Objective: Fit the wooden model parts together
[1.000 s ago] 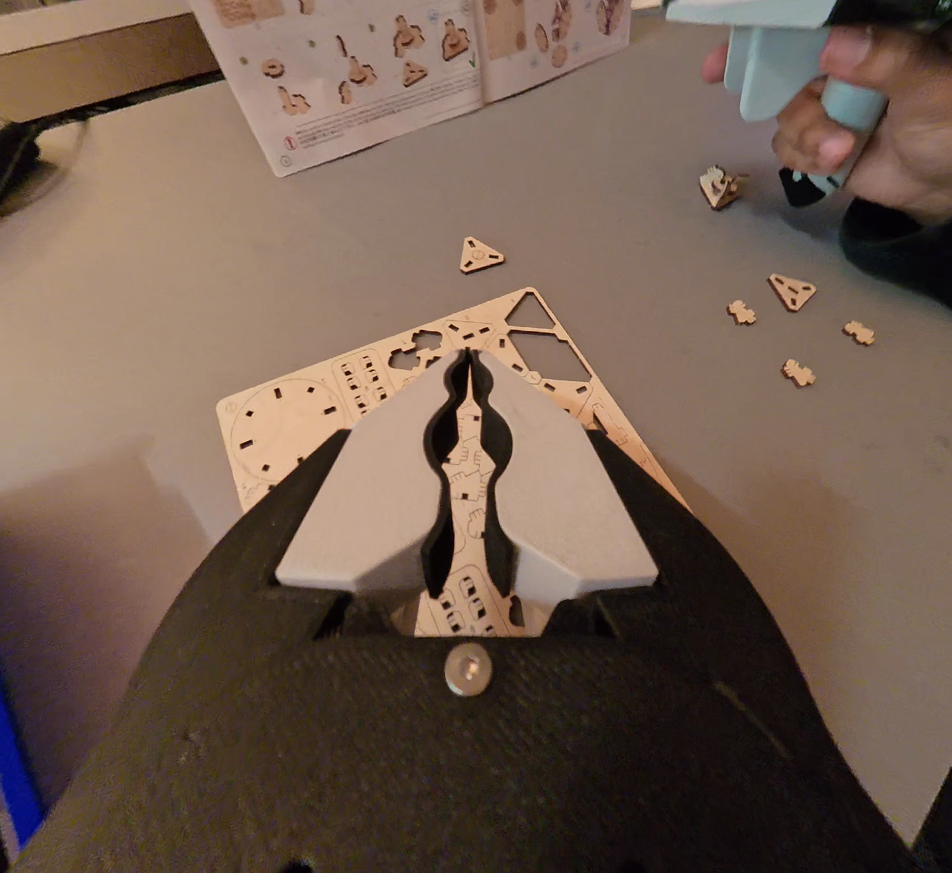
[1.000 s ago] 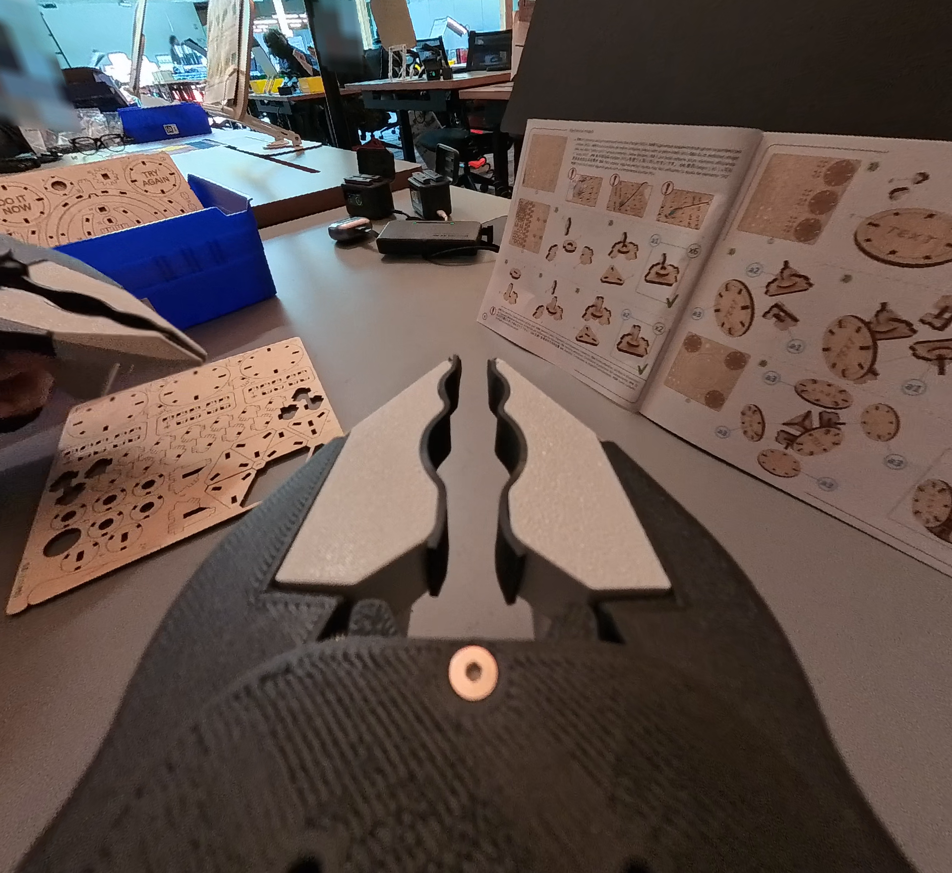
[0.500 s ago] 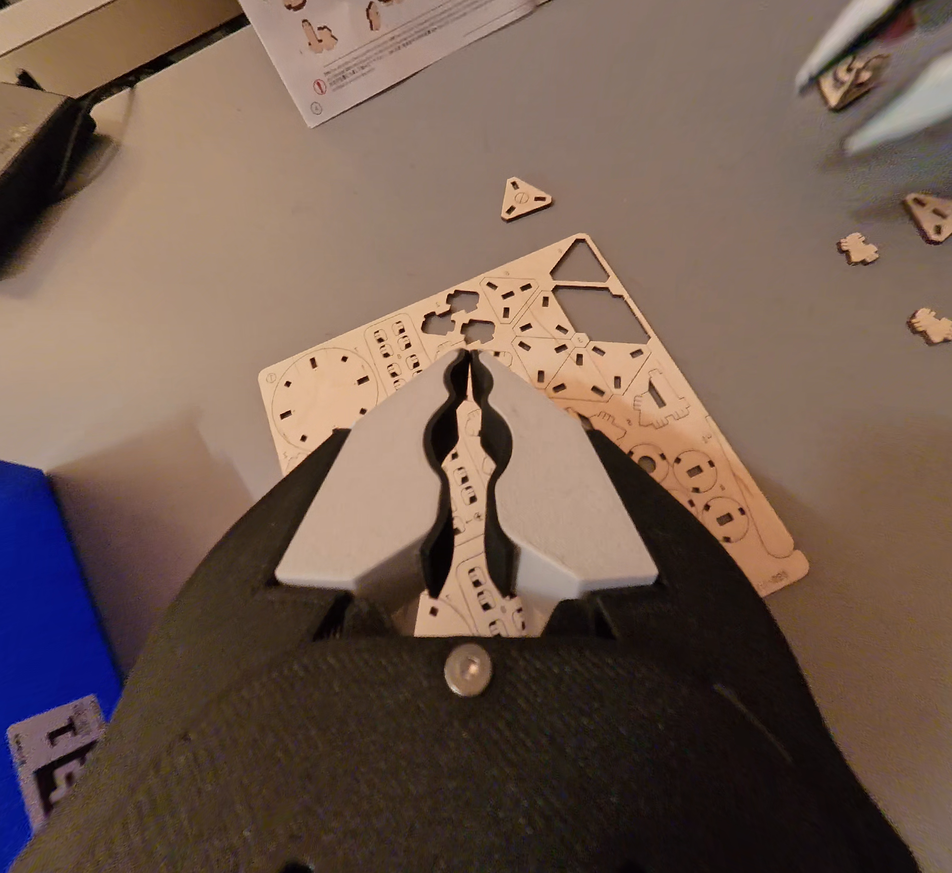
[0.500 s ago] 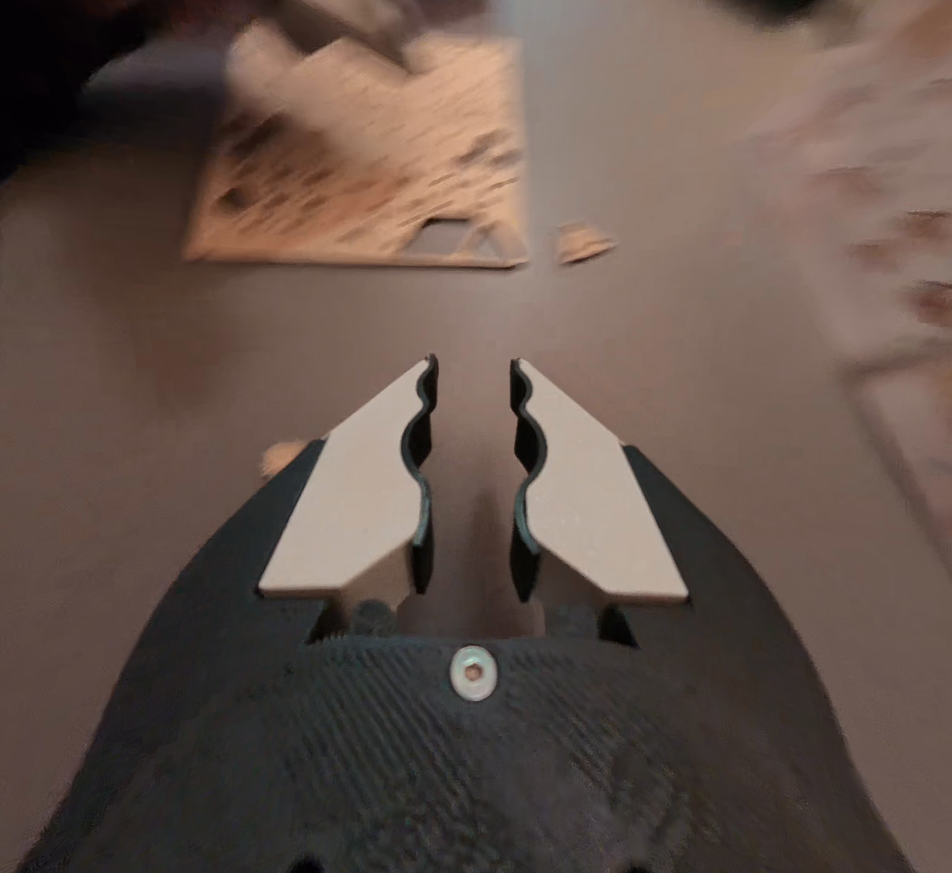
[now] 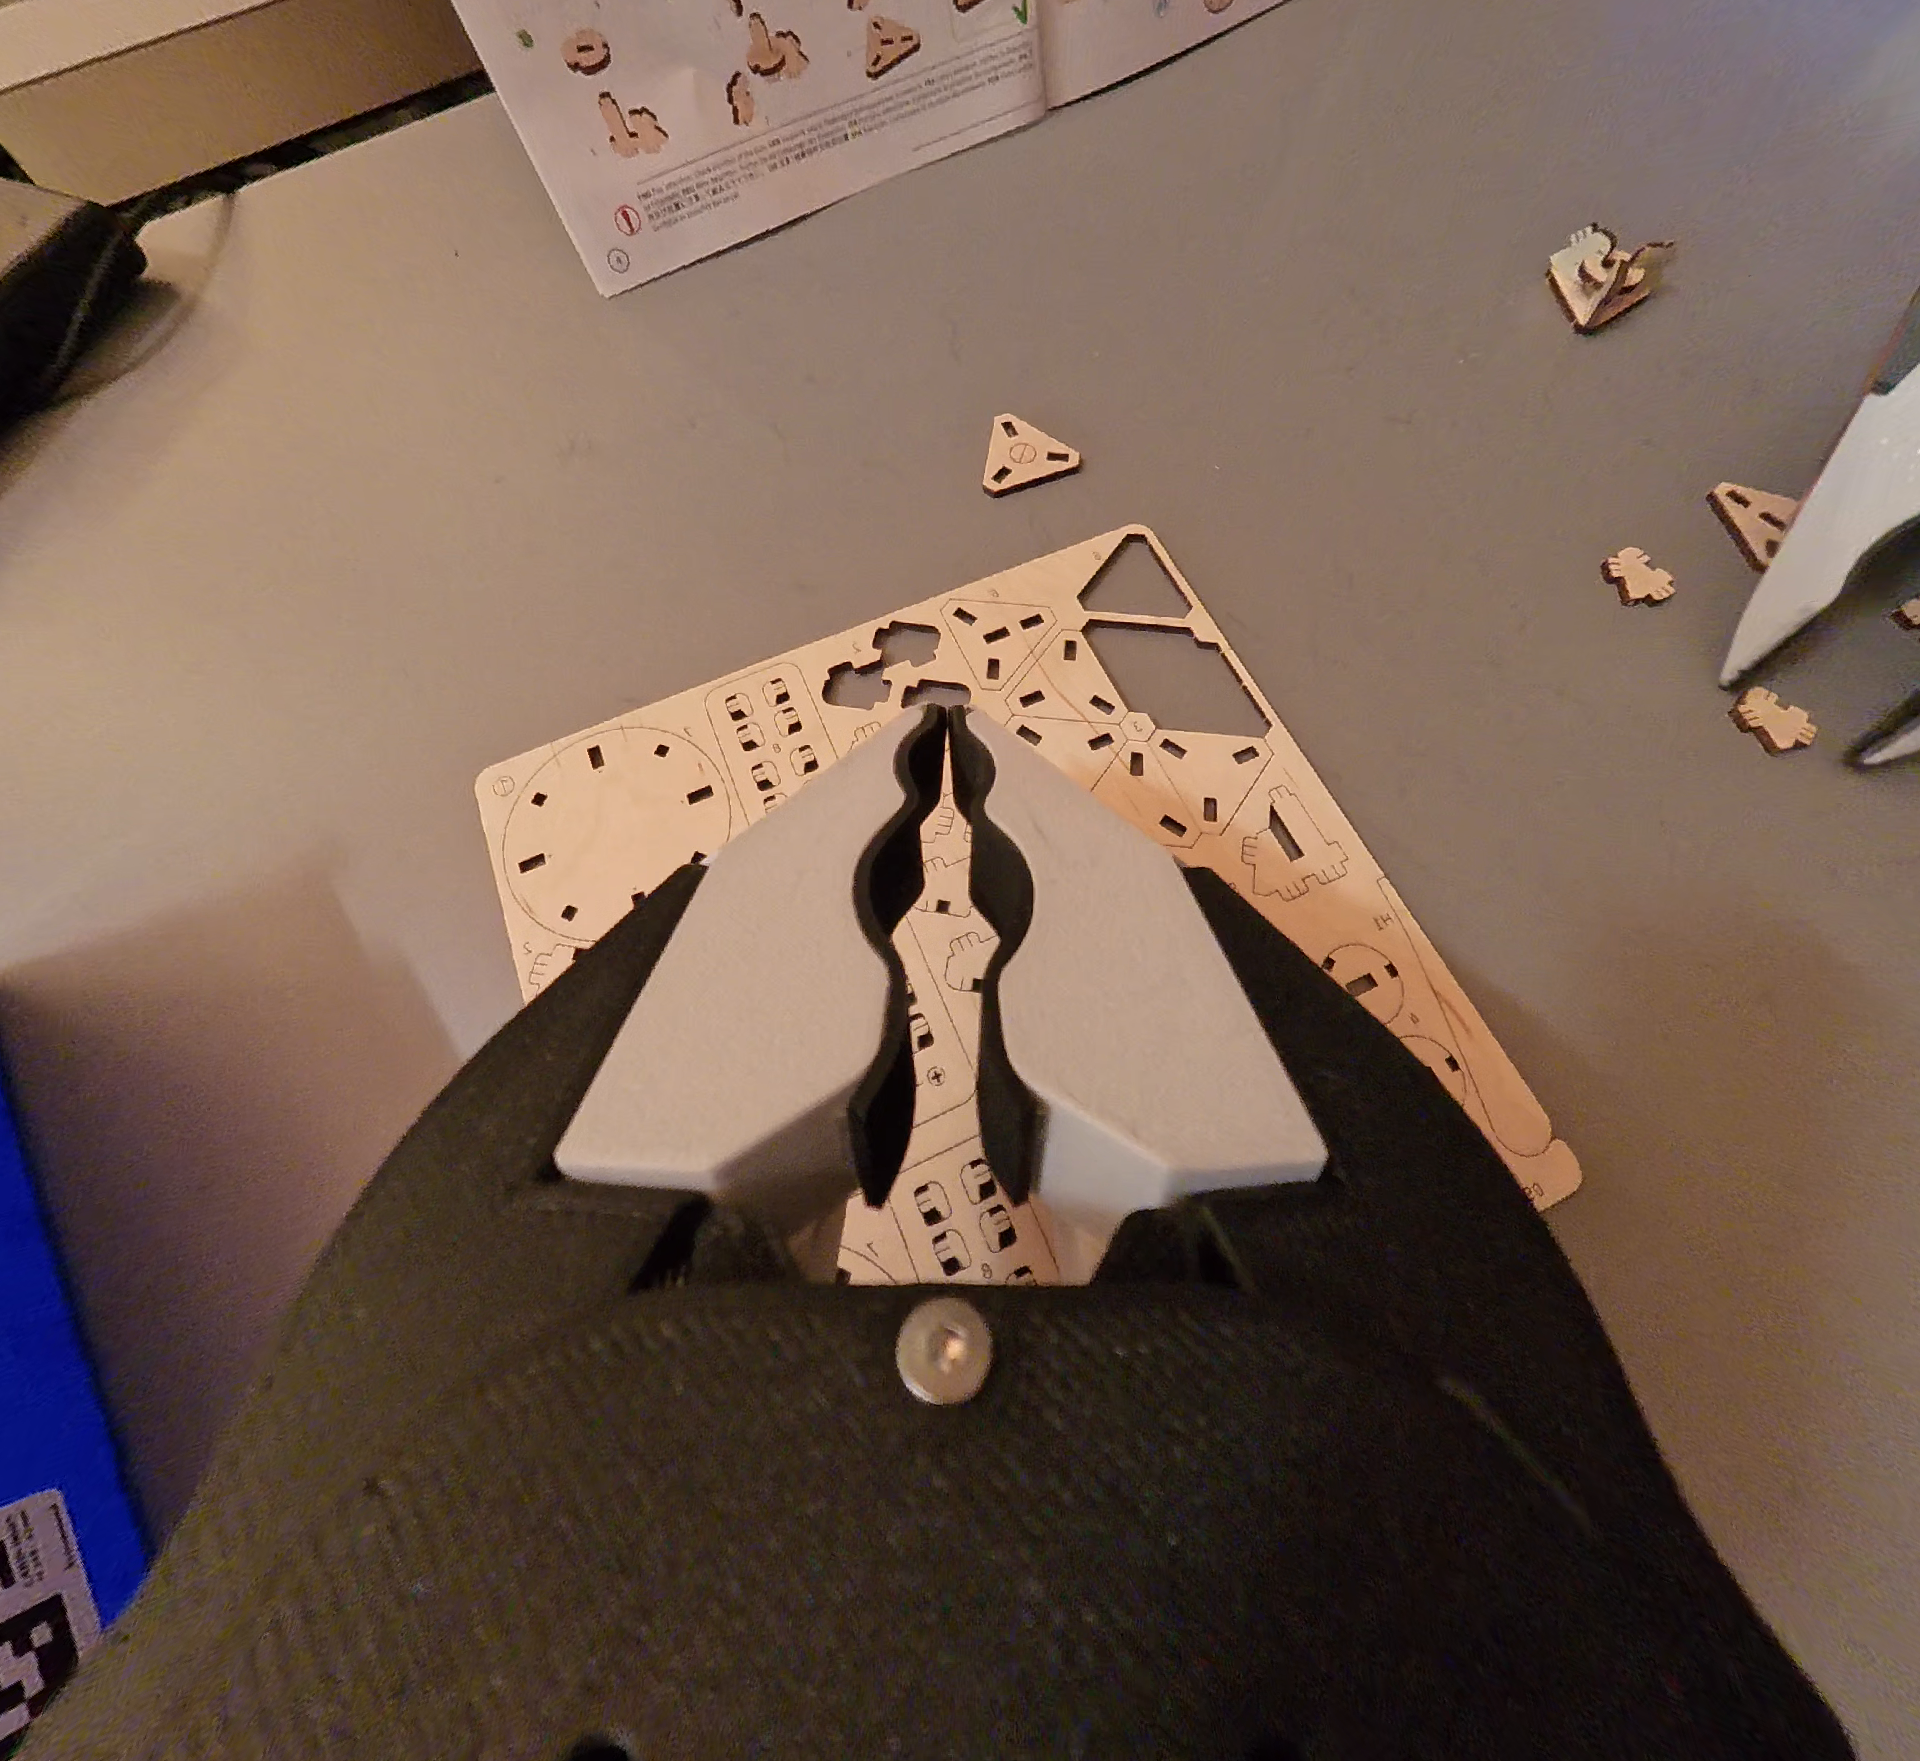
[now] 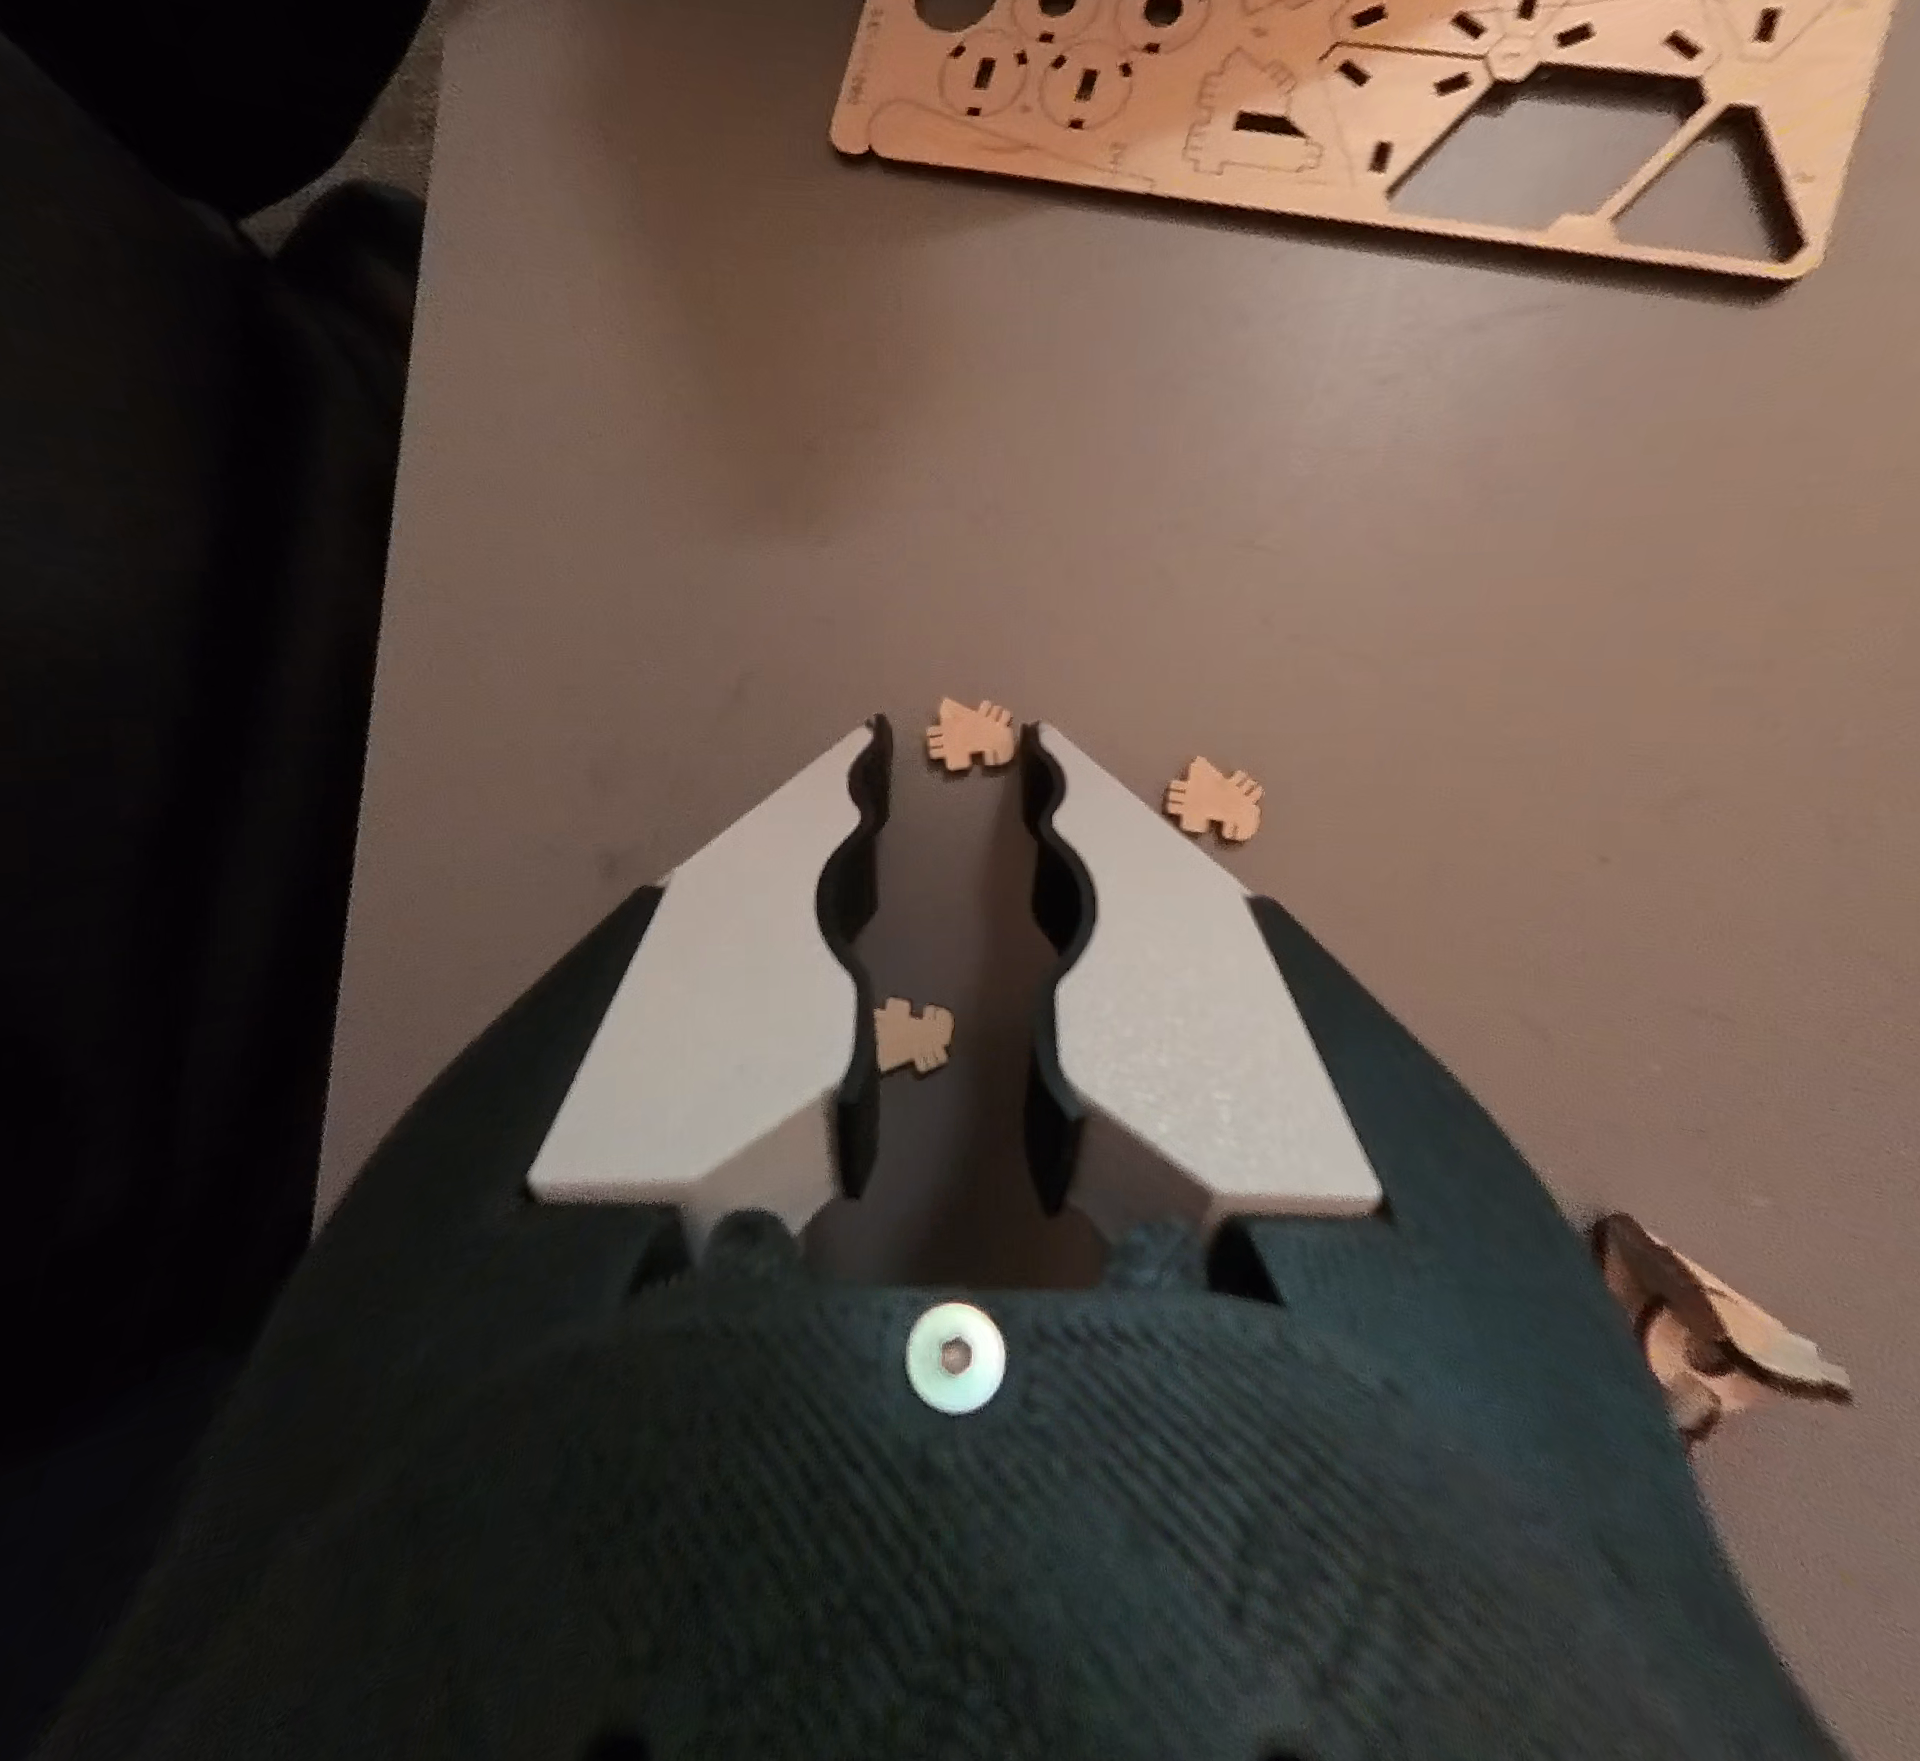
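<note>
Right hand-held gripper, jaws spread, is hovering over a small wooden piece on the table: light, thin, probably fragile; best pinched across its edges.

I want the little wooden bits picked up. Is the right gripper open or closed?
Open. The right gripper has table showing between its fingers, and a small wooden piece lies flat at the fingertips, not squeezed.

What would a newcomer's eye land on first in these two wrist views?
Probably the pale wooden puzzle sheet lying flat on the grey table, with the left gripper closed above it. Next, the small cut-out pieces scattered near the open right gripper: one piece lies on the table at its fingertips. The open instruction booklet lies beyond.
</note>
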